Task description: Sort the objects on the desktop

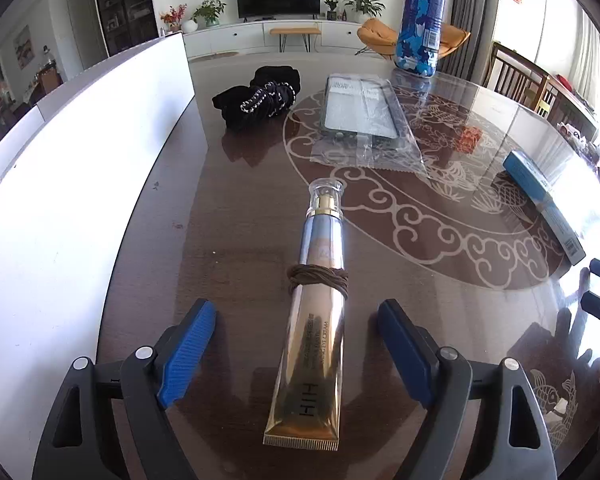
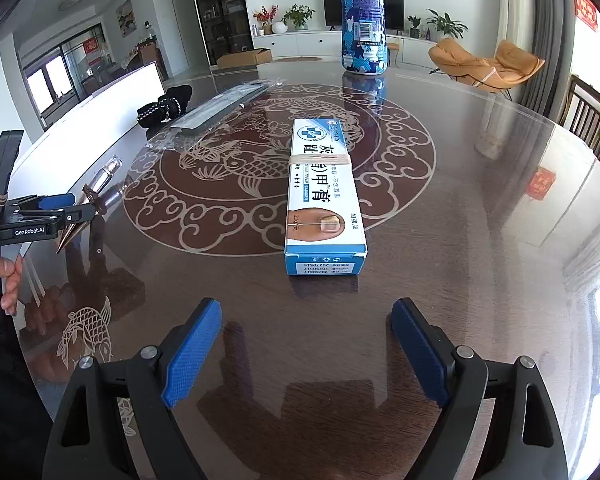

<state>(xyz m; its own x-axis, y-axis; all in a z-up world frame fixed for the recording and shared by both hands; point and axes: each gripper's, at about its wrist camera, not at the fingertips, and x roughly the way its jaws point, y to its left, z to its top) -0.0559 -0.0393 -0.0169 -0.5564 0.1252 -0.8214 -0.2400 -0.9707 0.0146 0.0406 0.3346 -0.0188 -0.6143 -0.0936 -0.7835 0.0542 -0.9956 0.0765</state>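
**Both tongs released, tube and box on counter**

Left tongs [image 1: 296, 354] spread wide, glossy gold tube [image 1: 314, 320] with brown band lying loose between them on the glass-topped counter [image 1: 228, 216]. Right tongs [image 2: 306, 352] spread, empty; flat blue-white cardboard box [image 2: 324, 196] just beyond, rubber-banded.

Left claw [image 1: 296, 344]: black plastic frame, two arms with silver round screws, blue ribbed pads [image 1: 188, 354] on the fingers. Right claw [image 2: 306, 350]: same build, black frame, silver screws, blue textured pads [image 2: 192, 354]. From the right wrist view the left claw's black body bears white "GenRobot.AI" lettering, a rubber band around its upright part.
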